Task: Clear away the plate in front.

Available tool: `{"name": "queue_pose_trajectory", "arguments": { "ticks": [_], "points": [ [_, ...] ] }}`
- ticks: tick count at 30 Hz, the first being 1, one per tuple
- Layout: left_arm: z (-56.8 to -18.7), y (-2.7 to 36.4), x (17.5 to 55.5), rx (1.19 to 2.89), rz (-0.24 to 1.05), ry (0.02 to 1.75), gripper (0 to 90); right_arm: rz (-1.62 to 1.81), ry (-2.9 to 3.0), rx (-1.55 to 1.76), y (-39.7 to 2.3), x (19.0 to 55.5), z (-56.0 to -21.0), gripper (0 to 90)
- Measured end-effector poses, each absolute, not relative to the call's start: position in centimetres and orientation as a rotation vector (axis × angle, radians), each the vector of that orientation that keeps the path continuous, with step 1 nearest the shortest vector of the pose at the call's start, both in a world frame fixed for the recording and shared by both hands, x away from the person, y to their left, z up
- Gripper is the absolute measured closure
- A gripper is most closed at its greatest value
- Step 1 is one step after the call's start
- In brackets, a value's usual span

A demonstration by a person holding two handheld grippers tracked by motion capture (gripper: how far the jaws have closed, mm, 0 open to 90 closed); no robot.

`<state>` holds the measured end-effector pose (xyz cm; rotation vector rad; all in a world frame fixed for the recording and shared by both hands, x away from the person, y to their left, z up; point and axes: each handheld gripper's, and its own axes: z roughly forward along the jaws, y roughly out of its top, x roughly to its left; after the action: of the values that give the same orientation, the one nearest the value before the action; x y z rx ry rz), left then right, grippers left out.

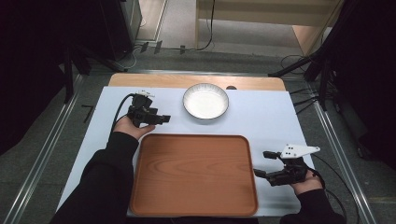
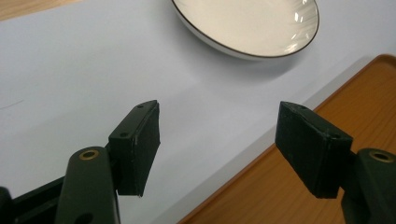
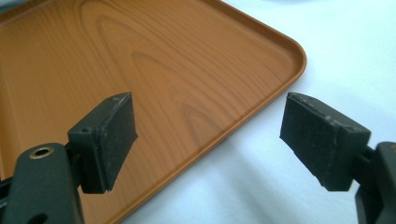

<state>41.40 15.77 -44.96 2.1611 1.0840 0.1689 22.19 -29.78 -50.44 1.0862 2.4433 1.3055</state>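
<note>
A white bowl [image 1: 206,101] with a dark rim stands on the pale sheet at the back middle of the table; in the left gripper view the bowl [image 2: 252,25] lies ahead of the jaws. A wooden tray [image 1: 194,174] lies in front of it, bare inside. My left gripper [image 1: 162,119] hovers over the sheet just past the tray's far left corner, pointing right, open with nothing between its jaws [image 2: 217,149]. My right gripper [image 1: 263,163] sits at the tray's right edge, pointing left, open and holding nothing; its view has the tray's corner [image 3: 285,51] under the jaws.
A pale sheet [image 1: 275,121] covers most of the wooden table [image 1: 140,80]. Metal rails run along both sides of the table. Dark stands, tripod legs and cables sit on the floor beyond the far edge.
</note>
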Motion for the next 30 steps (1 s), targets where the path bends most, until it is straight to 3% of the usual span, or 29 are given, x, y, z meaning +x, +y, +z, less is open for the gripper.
{"name": "queue_pose_trajectory", "arguments": {
  "ticks": [11, 22, 30],
  "points": [
    [-45.3, 13.5, 42.7, 2.161, 0.206, 1.076, 33.4, 1.334, 2.416, 1.066, -29.8, 22.1, -50.4, 17.7],
    [-47.1, 11.1, 46.4, 2.084, 0.169, 1.184, 35.3, 1.347, 2.408, 1.076, -29.9, 22.2, -50.6, 17.2],
    [-48.1, 9.1, 48.2, 2.055, 0.226, 1.216, 35.8, 1.356, 2.428, 1.066, -30.0, 22.3, -50.6, 17.2]
  ]
}}
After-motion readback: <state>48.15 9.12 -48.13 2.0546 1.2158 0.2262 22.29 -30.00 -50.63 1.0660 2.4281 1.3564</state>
